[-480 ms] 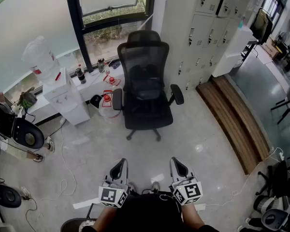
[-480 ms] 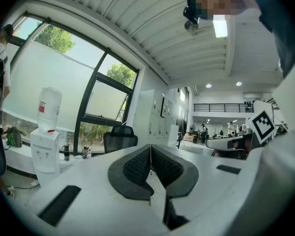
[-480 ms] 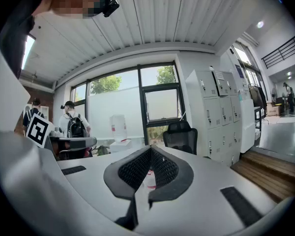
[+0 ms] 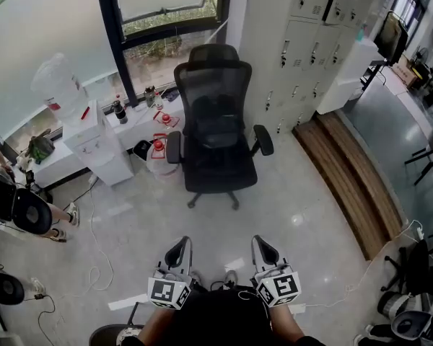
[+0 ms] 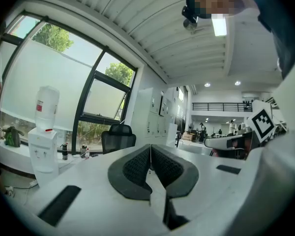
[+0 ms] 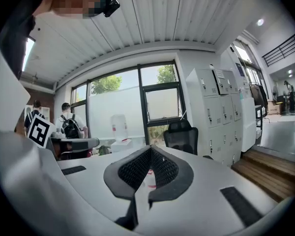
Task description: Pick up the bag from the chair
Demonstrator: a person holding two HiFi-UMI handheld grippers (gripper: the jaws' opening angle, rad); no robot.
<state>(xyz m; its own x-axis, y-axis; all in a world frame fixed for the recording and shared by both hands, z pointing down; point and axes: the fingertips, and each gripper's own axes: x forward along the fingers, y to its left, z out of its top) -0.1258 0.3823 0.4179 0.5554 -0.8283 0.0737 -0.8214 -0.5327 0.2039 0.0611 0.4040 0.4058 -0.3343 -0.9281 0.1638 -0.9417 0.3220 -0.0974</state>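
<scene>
A black mesh office chair (image 4: 215,132) stands by the window, facing me. A dark bag (image 4: 218,130) rests on its seat against the backrest and is hard to tell apart from the chair. My left gripper (image 4: 179,246) and right gripper (image 4: 263,245) are held low near my body, well short of the chair, both pointing toward it. In the left gripper view the left gripper (image 5: 150,151) is shut with its pads touching and nothing between them, the chair (image 5: 119,137) far beyond. The right gripper (image 6: 150,154) is likewise shut and empty, with the chair (image 6: 182,136) ahead to the right.
A white water dispenser (image 4: 95,141) with a big bottle stands left of the chair, a water jug (image 4: 159,158) beside it. Grey lockers (image 4: 303,42) and a wooden step (image 4: 353,171) lie to the right. Cables (image 4: 94,269) trail on the floor. A person (image 4: 14,204) is at the far left.
The person at the far left has shifted a little. Both grippers and the chair stay almost where they were.
</scene>
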